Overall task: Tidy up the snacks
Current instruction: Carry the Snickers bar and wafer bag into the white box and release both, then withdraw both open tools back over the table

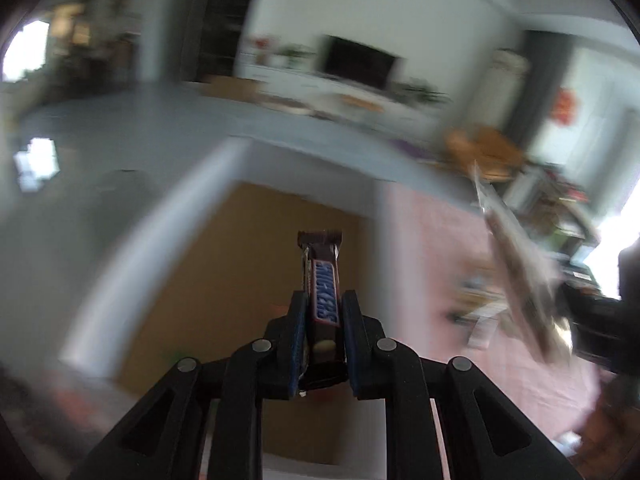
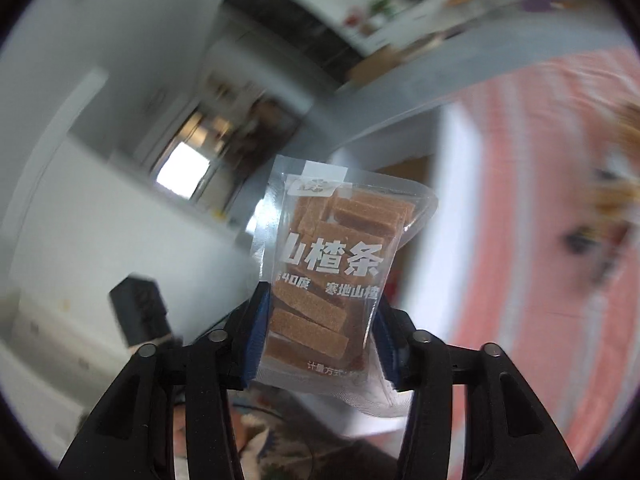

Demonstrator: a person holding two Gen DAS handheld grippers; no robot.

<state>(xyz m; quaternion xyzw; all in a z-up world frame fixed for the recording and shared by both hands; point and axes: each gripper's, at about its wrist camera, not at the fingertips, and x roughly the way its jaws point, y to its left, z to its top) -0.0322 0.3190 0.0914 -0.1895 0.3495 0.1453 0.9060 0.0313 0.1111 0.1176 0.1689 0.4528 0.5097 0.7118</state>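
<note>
A brown Snickers bar (image 1: 323, 280) stands on end between the pads of my left gripper (image 1: 325, 298), which is shut on it. It hangs above a brown cardboard box (image 1: 224, 272). My right gripper (image 2: 323, 296) is shut on a clear bag of orange-brown hawthorn strips (image 2: 332, 264), held upright with its printed side facing the camera. In the left wrist view that same bag (image 1: 520, 264) appears as a blurred streak at the right, above the pink cloth (image 1: 432, 248).
A pink striped cloth (image 2: 540, 200) covers the table, with blurred snack packets (image 1: 480, 308) lying on it. The box opening (image 2: 408, 168) shows behind the bag. A black object (image 2: 138, 308) sits at the left. Both views are motion-blurred.
</note>
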